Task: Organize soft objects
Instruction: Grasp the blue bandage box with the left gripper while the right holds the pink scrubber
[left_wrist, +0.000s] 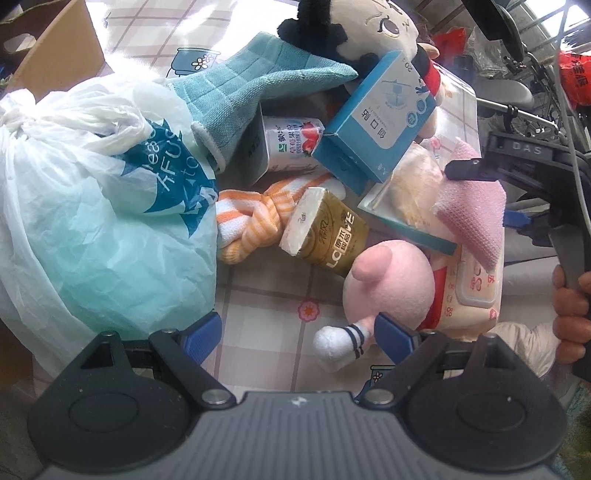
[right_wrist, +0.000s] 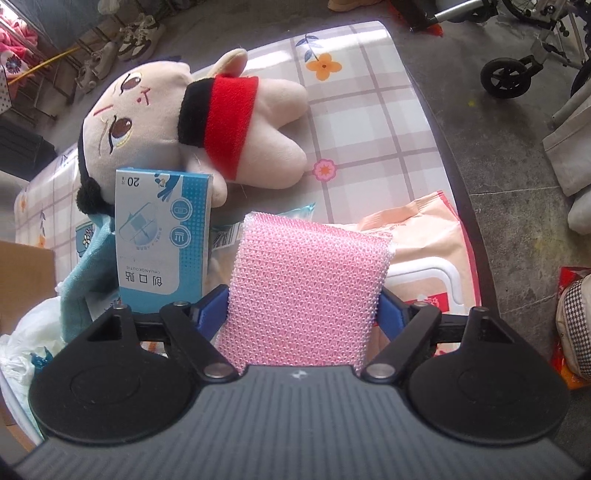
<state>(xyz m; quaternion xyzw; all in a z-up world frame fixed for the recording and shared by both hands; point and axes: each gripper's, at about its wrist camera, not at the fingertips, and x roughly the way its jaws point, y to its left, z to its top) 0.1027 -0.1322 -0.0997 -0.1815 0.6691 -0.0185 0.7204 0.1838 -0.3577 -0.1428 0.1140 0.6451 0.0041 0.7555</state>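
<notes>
Clamping the pink sponge by its side edges, right tongs; left tongs gape over bare tablecloth.

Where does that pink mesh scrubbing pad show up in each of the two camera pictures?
Left wrist view: the pink pad sits at the right, partly under the other hand-held gripper, above the wet-wipes pack.
Right wrist view: the pad fills the lower middle, between the blue fingers.
Shared landmark: the blue bandage box leaning by the plush doll.
</notes>
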